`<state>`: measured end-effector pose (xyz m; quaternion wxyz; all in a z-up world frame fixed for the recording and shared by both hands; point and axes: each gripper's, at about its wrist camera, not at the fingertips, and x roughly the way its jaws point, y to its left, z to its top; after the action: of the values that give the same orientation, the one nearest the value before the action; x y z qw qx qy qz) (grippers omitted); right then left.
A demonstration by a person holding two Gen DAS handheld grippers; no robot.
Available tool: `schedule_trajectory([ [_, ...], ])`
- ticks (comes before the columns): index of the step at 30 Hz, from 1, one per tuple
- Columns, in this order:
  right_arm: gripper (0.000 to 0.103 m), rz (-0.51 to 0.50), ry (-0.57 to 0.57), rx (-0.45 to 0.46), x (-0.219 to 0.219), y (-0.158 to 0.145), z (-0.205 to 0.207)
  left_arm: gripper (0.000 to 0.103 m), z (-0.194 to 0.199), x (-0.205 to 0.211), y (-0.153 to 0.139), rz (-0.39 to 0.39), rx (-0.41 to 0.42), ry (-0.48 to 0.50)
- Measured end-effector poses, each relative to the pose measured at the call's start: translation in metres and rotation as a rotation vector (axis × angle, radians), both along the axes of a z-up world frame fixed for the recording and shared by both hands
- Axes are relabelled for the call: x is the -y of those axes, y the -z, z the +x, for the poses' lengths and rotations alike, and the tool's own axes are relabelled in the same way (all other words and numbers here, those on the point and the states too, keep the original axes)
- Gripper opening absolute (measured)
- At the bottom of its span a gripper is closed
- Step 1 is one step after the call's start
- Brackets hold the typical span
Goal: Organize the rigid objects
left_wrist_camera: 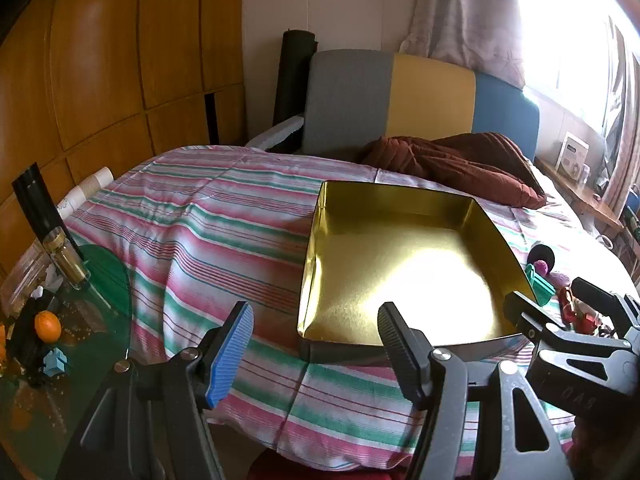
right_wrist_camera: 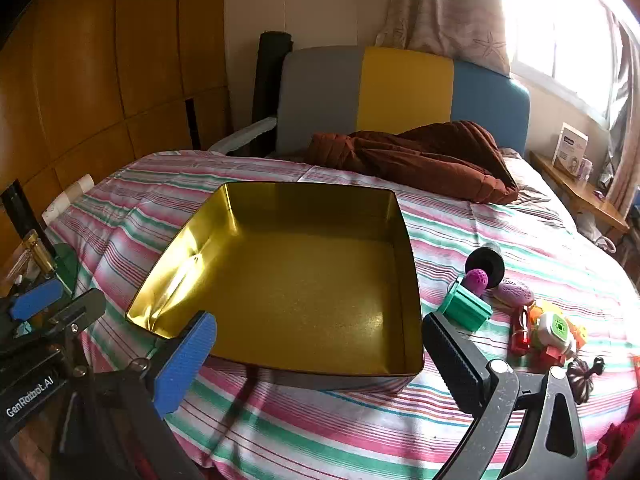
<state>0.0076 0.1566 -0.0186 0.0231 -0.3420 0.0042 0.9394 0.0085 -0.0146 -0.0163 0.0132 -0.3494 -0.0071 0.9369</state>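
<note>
The empty tin [right_wrist_camera: 288, 292] sits open-topped on the bed [right_wrist_camera: 320, 420] with the toys [right_wrist_camera: 520, 312] heaped just beside its right wall, probably for short transfers, while the left gripper [left_wrist_camera: 316, 356] and right gripper [right_wrist_camera: 320, 364] hover spread and holding nothing.

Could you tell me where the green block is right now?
The green block lies on the striped bedspread, just right of the gold tin, beside the purple ball.

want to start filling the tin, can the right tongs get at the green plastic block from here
Probably yes: the right tongs are open, and the green plastic block lies exposed on the striped bedspread just ahead of their right finger, beside the gold tin.
</note>
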Motion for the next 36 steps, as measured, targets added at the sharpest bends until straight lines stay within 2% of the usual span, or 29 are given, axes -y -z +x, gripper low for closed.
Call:
schedule_trajectory([
  [22, 0.103, 0.02, -0.017, 0.005, -0.006, 0.001, -0.003, 0.066, -0.003, -0.009, 0.003, -0.028, 0.021, 0.028],
  [30, 0.103, 0.011, 0.022, -0.001, -0.033, -0.002, -0.005, 0.066, -0.007, -0.022, 0.005, -0.053, 0.037, 0.073],
  [36, 0.103, 0.002, 0.077, -0.01, -0.069, -0.009, -0.006, 0.066, -0.012, -0.036, 0.006, -0.046, 0.055, 0.132],
])
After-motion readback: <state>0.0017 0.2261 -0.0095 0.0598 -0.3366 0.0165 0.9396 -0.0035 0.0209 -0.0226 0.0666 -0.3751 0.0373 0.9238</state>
